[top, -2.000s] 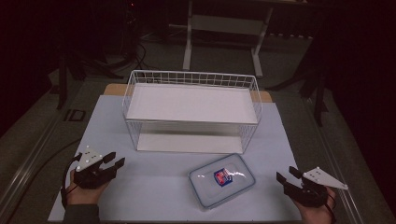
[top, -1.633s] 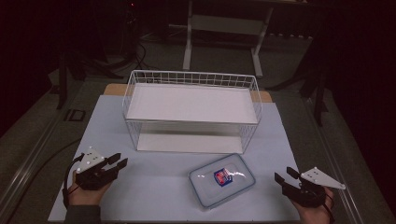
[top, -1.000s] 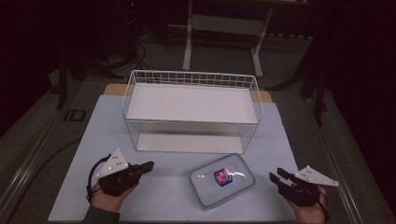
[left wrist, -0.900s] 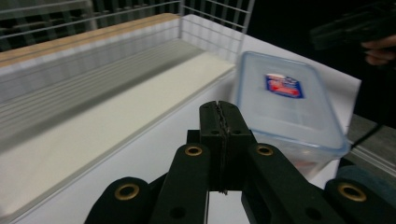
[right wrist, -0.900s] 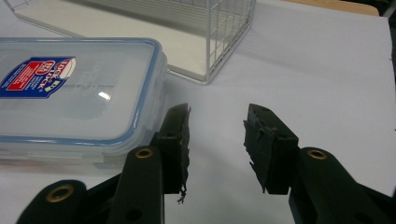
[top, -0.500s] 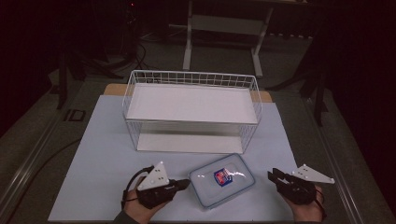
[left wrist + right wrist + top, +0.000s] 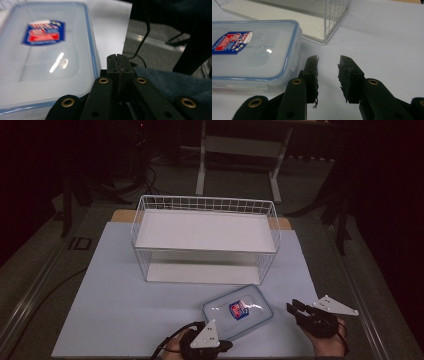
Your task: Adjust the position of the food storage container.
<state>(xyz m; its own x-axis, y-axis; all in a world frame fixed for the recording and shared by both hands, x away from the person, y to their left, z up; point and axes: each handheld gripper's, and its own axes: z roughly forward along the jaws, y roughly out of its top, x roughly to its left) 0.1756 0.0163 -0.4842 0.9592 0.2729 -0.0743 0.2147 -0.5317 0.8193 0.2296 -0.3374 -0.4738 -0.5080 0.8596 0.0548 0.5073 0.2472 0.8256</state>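
At the high view's bottom edge, the left gripper [image 7: 226,346] touches the clear container [image 7: 238,312]; its own view reveals jaws clenched together, empty. The right gripper [image 7: 328,72], lower right, is released beside the container's edge. Behind stands a wire basket [image 7: 150,208].

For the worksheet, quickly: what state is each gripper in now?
Left gripper: shut, holding nothing, beside the box.
Right gripper: open, empty.

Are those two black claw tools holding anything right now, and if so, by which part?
Nothing is held. The left gripper is shut on nothing beside the clear plastic lidded container with blue seal; the right gripper is open, next to it.
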